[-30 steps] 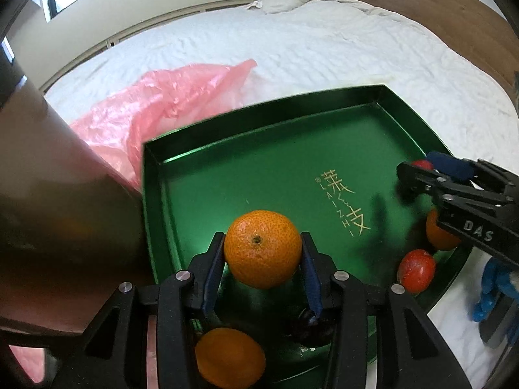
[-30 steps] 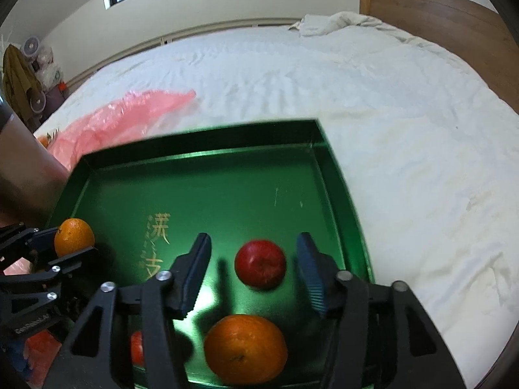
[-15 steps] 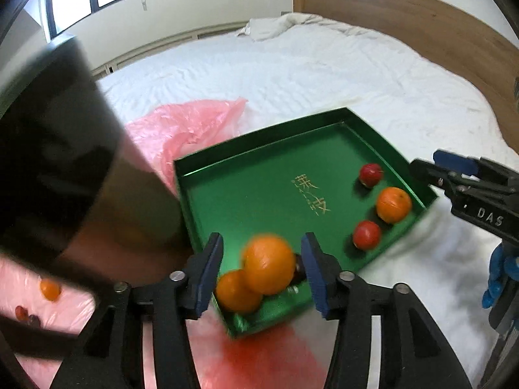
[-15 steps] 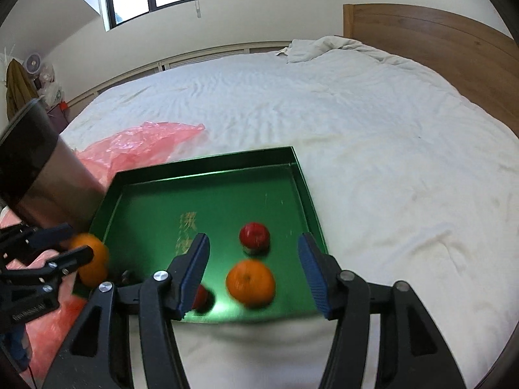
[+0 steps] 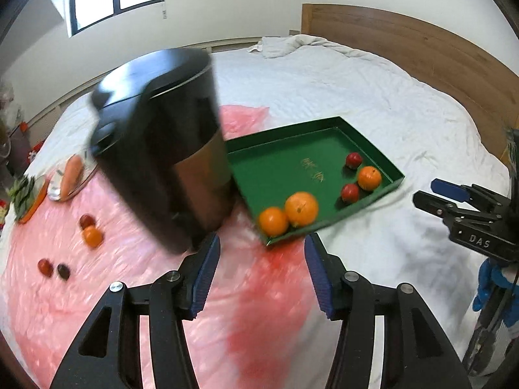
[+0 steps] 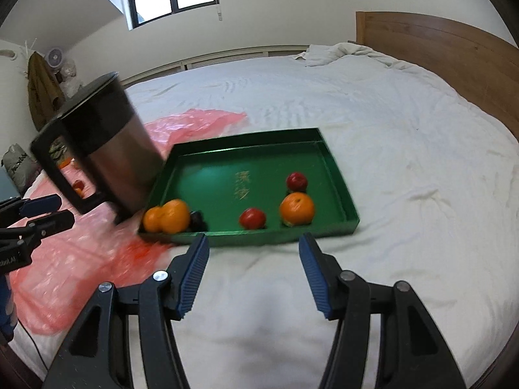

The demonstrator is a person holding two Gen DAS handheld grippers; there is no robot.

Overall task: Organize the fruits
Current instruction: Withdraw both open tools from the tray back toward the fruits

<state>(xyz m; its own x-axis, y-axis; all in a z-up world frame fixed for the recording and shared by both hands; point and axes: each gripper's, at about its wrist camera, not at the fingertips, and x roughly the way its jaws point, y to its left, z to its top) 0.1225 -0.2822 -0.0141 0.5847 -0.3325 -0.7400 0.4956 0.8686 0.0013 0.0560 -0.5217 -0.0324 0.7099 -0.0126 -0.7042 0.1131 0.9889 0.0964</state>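
Note:
A green tray [image 5: 285, 152] [image 6: 340, 175] lies on the white bed. In it are two oranges [image 5: 301, 208] [image 6: 175, 215] side by side at its near left corner, a third orange [image 5: 369, 177] [image 6: 296, 209], two red fruits [image 5: 350, 192] [image 6: 252, 218] and a dark fruit [image 6: 197, 219]. My left gripper [image 5: 262, 270] is open and empty, pulled back above the pink plastic sheet [image 5: 129, 275]. My right gripper [image 6: 253, 270] is open and empty, back from the tray's near edge. Loose fruits [image 5: 92, 236] lie on the sheet at the left.
A black and steel kettle [image 5: 165, 168] [image 6: 107, 149] stands left of the tray. A carrot [image 5: 72, 175] lies in a glass dish at far left, with greens on an orange board [image 5: 26, 201]. A wooden headboard [image 5: 421, 55] runs behind the bed.
My left gripper let go of the orange, which now rests in the tray beside another orange. Both grippers have drawn back and up from the tray.

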